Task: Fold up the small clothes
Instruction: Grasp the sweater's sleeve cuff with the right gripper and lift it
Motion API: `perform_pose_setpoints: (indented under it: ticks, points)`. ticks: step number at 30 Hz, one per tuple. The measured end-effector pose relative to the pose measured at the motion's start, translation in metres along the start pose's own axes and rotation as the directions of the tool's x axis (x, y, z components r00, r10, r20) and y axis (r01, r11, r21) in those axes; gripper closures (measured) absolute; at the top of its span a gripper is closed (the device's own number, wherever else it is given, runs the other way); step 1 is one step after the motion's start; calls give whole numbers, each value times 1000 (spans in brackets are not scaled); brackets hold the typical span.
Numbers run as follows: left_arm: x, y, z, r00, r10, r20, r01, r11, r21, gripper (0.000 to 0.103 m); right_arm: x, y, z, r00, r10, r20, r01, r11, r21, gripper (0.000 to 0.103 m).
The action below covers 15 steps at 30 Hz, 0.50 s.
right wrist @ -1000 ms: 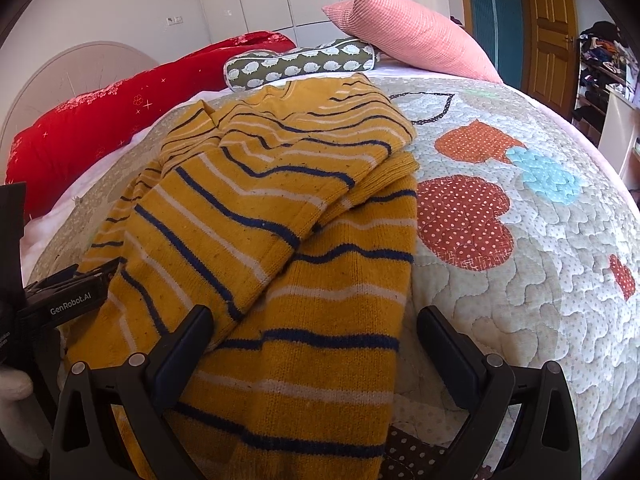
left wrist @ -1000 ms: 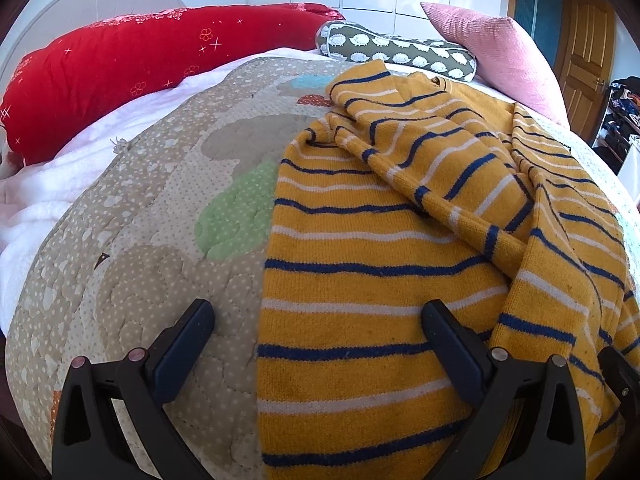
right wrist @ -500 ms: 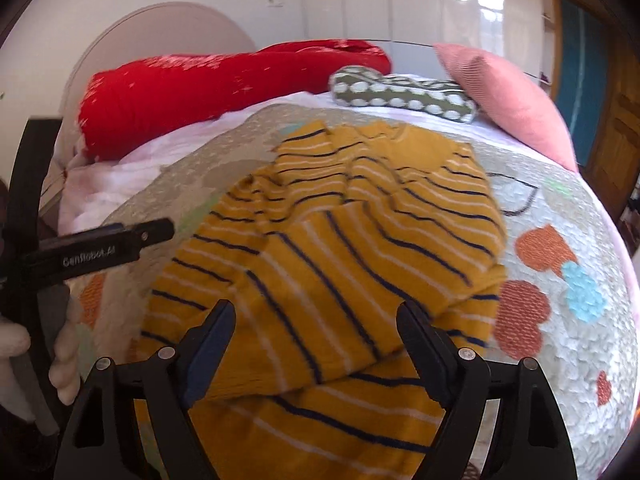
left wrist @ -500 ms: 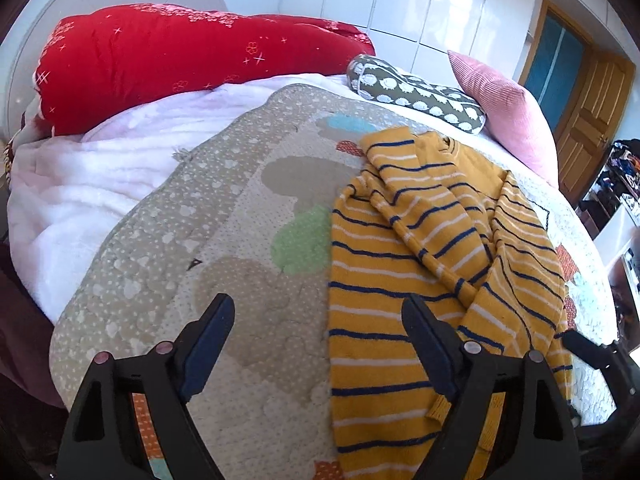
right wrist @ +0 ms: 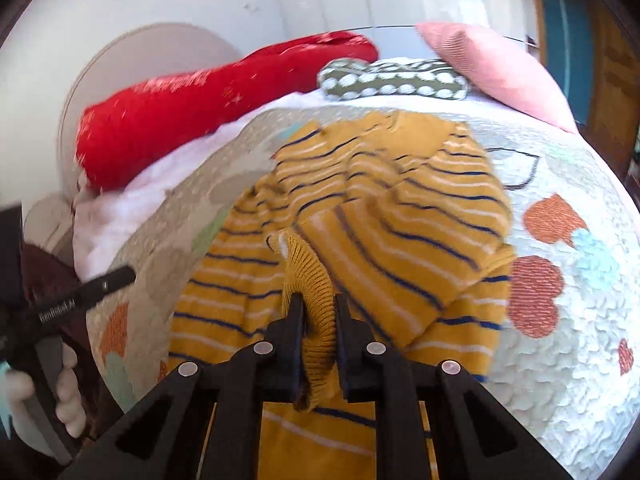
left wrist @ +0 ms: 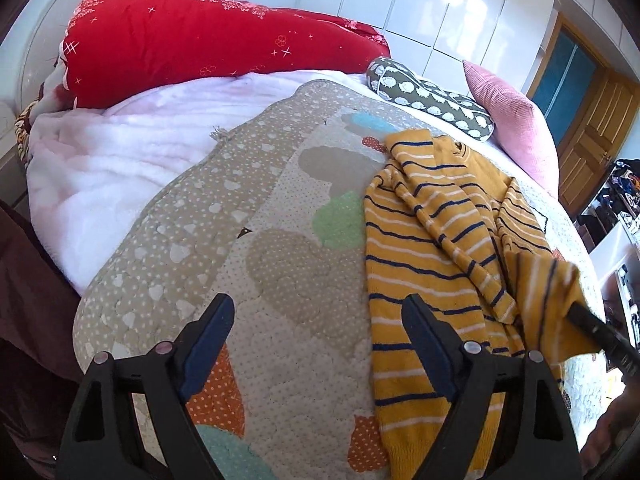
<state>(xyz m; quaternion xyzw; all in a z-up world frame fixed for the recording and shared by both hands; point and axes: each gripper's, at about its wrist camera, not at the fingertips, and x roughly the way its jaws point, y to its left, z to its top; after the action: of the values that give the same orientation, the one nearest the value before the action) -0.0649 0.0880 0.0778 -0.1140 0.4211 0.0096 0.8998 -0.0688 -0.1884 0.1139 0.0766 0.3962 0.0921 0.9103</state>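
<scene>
Since half a second ago the right gripper point(right wrist: 316, 312) has pinched shut on the ribbed cuff of the yellow striped sweater point(left wrist: 424, 248), lifting that sleeve off the garment, which lies on the quilt point(left wrist: 280, 264). Toward the quilt's bare side from the sweater, the left gripper point(left wrist: 316, 320) hovers with its fingers spread wide, holding nothing. Beyond the quilt sit a red bolster point(left wrist: 200, 36) and pink pillow point(left wrist: 508, 120).

Left gripper point(left wrist: 316, 328) fingers spread wide, right gripper point(right wrist: 316, 308) — clamped
</scene>
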Motion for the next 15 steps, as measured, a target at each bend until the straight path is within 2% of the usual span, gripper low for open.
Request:
perform_pose_setpoints:
  ticks: [2, 3, 4, 5, 6, 7, 8, 9, 10, 11, 12, 14, 15]
  points:
    - [1, -5, -2, 1000, 1, 0, -1, 1000, 13, 18, -23, -40, 5, 993, -107, 50, 102, 990, 96, 90]
    - [1, -7, -3, 1000, -2, -3, 2, 1000, 19, 18, -32, -63, 7, 982, -179, 58, 169, 974, 148, 90]
    - [1, -9, -4, 1000, -3, -5, 3, 1000, 24, 18, -39, -88, 8, 966, -253, 53, 238, 950, 204, 90]
    - [2, -10, -5, 1000, -4, -7, 4, 1000, 29, 18, -46, -114, 8, 940, -339, 38, 319, 913, 253, 90]
    - [3, -12, -6, 1000, -1, -12, 1, 999, 33, 18, -50, -138, 6, 900, -435, 19, 412, 866, 285, 90]
    - [4, -13, -6, 1000, 3, -17, -3, 999, 36, 18, -53, -160, 4, 841, -541, -10, 519, 800, 300, 90]
    - [5, -14, -7, 1000, 5, -19, -4, 999, 39, 18, -54, -179, 2, 769, -636, -54, 621, 725, 298, 88]
    - [6, -15, -7, 1000, 8, -25, -7, 999, 41, 18, -56, -195, -1, 717, -689, -102, 682, 666, 302, 87]
    - [7, -16, -8, 1000, 10, -28, -9, 999, 43, 18, -61, -207, -5, 698, -703, -137, 702, 632, 329, 86]
    - [8, -17, -8, 999, 13, -31, -11, 999, 44, 18, -68, -215, -8, 708, -691, -146, 688, 628, 363, 82]
    - [9, -18, -8, 999, 14, -35, -13, 999, 45, 18, -75, -215, -11, 727, -674, -132, 664, 639, 388, 76]
    - [12, -20, -8, 999, 15, -45, -13, 999, 47, 18, -83, -204, -16, 749, -657, -87, 630, 665, 401, 46]
    - [13, -21, -8, 999, 16, -49, -13, 999, 49, 18, -86, -194, -16, 766, -640, -54, 604, 690, 398, 44]
